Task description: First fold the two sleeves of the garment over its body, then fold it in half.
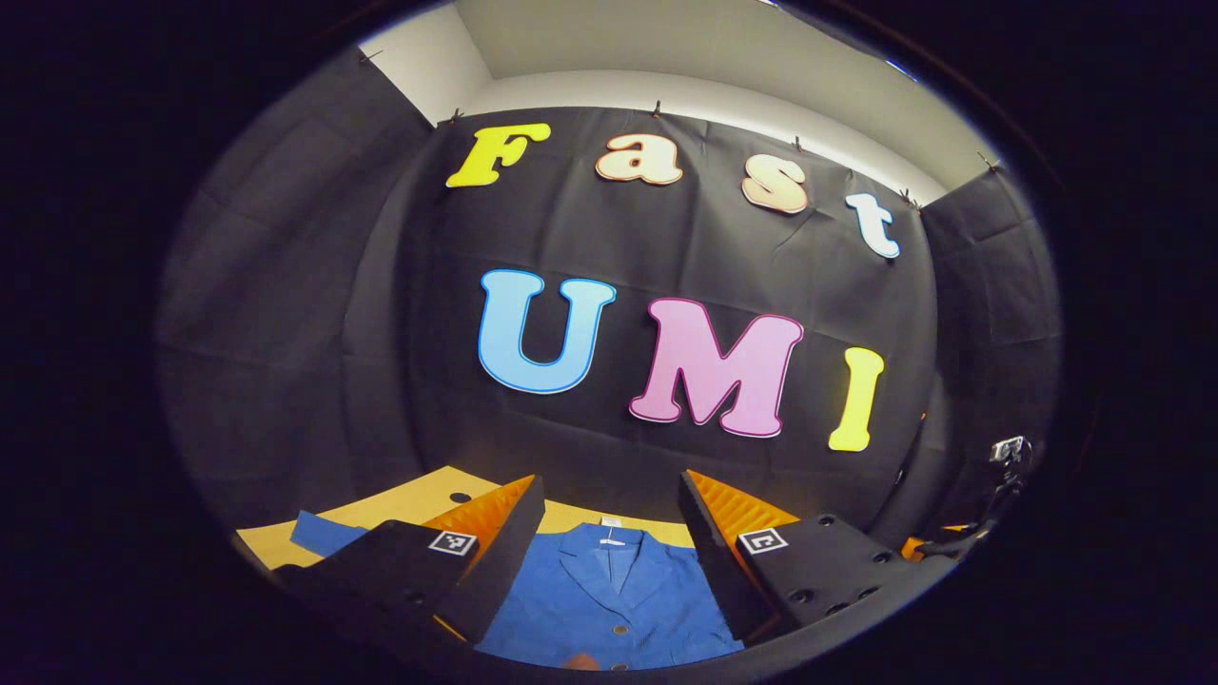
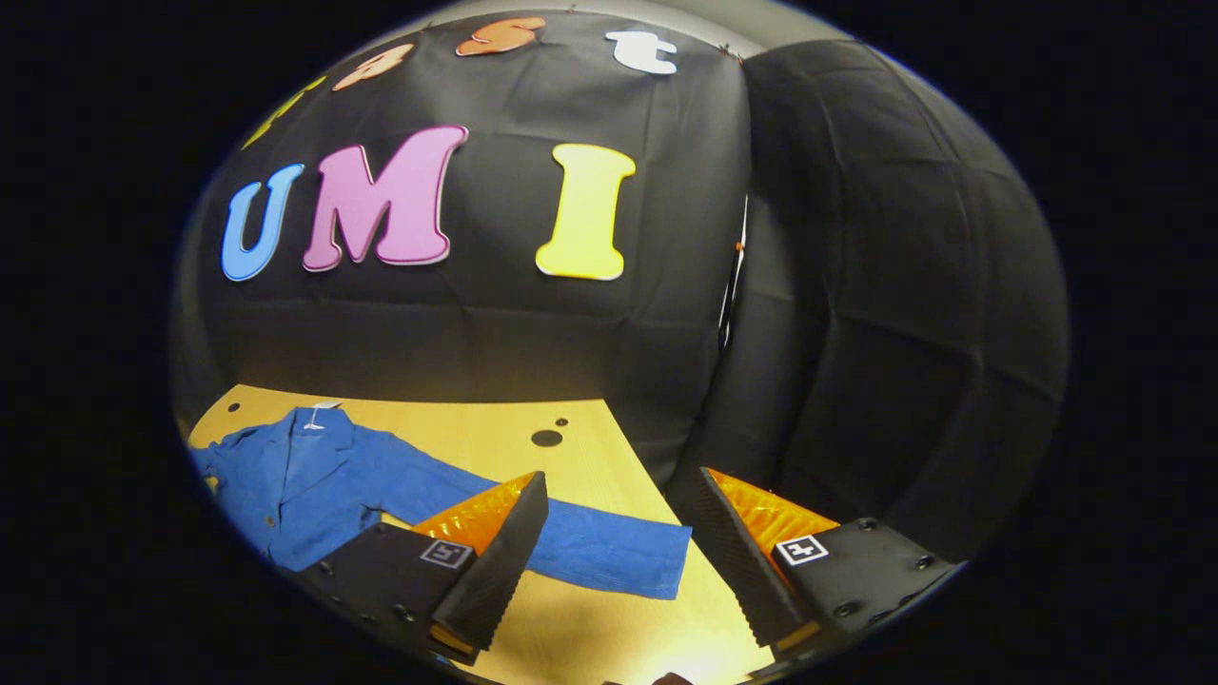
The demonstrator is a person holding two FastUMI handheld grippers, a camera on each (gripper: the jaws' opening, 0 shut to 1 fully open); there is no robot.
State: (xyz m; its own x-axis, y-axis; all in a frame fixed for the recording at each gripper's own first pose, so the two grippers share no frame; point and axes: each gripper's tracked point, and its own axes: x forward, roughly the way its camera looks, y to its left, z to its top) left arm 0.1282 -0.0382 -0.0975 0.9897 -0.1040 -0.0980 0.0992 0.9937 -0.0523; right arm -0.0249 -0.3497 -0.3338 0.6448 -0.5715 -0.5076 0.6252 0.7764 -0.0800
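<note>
i see the blue jacket (image 1: 609,599) lying flat on the yellow table (image 2: 533,428), collar toward the black wall, its 2 sleeves still spread out. my left gripper (image 1: 609,561) hangs above the collar, fingers wide apart, gripping nothing. my right gripper (image 2: 618,552) hangs open over the sleeve (image 2: 590,552) near the cuff.

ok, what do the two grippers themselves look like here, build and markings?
Both look alike. The left gripper and right gripper each have two wedge-shaped fingers with ribbed inner faces, mounted on dark blocks with visible screw holes. Each block carries a small square black-and-white marker on top. No cables or sleeves visible.
</note>
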